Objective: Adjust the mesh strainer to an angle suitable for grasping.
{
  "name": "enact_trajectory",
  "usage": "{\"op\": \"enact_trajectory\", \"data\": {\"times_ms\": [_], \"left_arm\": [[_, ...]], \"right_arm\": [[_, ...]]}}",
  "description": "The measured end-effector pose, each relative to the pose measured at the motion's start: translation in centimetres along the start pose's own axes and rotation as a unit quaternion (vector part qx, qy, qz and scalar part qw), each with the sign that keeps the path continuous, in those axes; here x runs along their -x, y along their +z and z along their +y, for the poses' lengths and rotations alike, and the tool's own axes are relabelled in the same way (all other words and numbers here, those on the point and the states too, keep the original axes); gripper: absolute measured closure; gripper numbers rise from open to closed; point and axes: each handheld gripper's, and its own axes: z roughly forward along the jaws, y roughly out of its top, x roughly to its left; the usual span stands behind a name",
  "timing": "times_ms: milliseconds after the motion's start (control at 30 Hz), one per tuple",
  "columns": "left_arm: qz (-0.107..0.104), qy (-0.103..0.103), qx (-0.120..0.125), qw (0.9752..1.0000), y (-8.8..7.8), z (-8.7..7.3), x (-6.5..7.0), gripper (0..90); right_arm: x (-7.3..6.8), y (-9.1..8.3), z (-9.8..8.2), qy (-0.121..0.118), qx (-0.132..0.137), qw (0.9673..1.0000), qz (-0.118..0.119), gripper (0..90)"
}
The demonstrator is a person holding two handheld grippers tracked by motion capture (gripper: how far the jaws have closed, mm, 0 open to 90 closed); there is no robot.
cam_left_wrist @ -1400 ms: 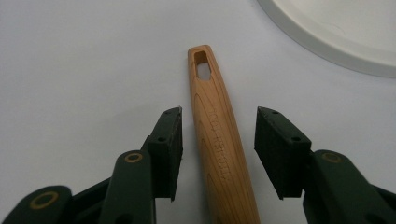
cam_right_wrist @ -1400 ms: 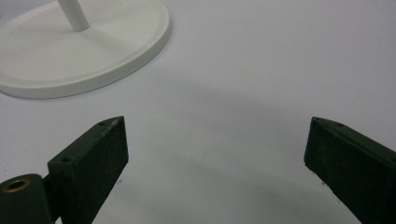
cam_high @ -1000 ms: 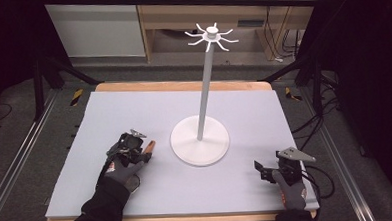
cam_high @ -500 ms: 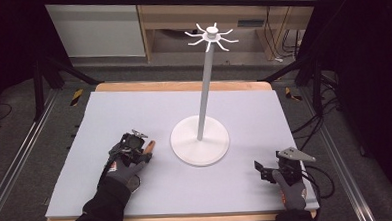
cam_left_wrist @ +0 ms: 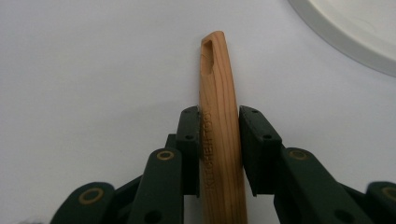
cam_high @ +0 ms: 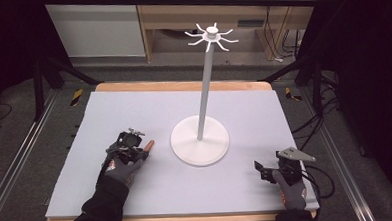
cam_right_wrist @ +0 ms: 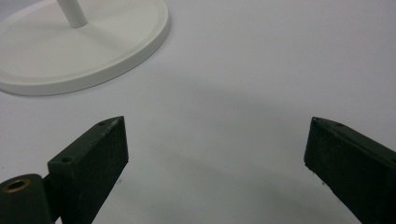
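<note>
Writing runs along the side of a wooden handle (cam_left_wrist: 218, 135), burnt into the grain; it looks like "KITCHEN" followed by more letters too blurred to read. The handle has a slot cut near its far end, and it sits between the two black jaws of the left gripper (cam_left_wrist: 218, 149). Those jaws have just been closing and now press on both sides of the handle, so it is gripped. What lies at the handle's other end is hidden.

In the high view the left gripper (cam_high: 130, 143) rests on the grey mat (cam_high: 134, 113) at about 9 o'clock from the white stand (cam_high: 200, 140), with the handle's tip (cam_high: 149, 143) poking out toward the stand's round base, near it but apart. The stand's thin pole rises to a ring of small hooks at the top.

The right gripper (cam_high: 269, 170) sits at about 4 o'clock from the stand, near the mat's front edge. In its own view its jaws (cam_right_wrist: 215, 158) stand wide apart with bare mat between them, holding nothing; the stand's base (cam_right_wrist: 84, 51) lies at 11 o'clock.
</note>
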Motion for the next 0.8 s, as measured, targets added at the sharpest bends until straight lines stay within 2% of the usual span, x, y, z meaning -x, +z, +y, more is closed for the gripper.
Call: {"op": "enact_trajectory", "data": {"times_ms": [100, 333, 500, 667, 800], "left_arm": [[0.006, 0.011, -0.004, 0.9999, 0.0, 0.0, 0.2, 69.9], [-0.001, 0.016, 0.002, 0.9999, -0.1, 0.0, 0.5, 70.3], [-0.007, 0.017, 0.011, 0.9998, -0.8, 0.0, 0.4, 70.4], [-0.008, 0.021, 0.031, 0.9993, -2.3, 0.2, 0.2, 70.5], [-0.013, 0.014, 0.061, 0.9980, -4.0, 0.2, -0.3, 70.5]], "right_arm": [[0.0, 0.0, 0.0, 0.002, -0.001, 1.0000, 0.001, 6.6], [0.0, 0.0, 0.0, 0.000, -0.001, 1.0000, 0.000, 6.6], [0.0, 0.0, 0.0, 0.000, -0.001, 1.0000, 0.000, 6.6], [0.1, 0.0, 0.0, 0.001, -0.001, 1.0000, -0.001, 6.6], [0.1, 0.0, 0.0, 0.002, -0.002, 1.0000, -0.001, 6.6]]}}
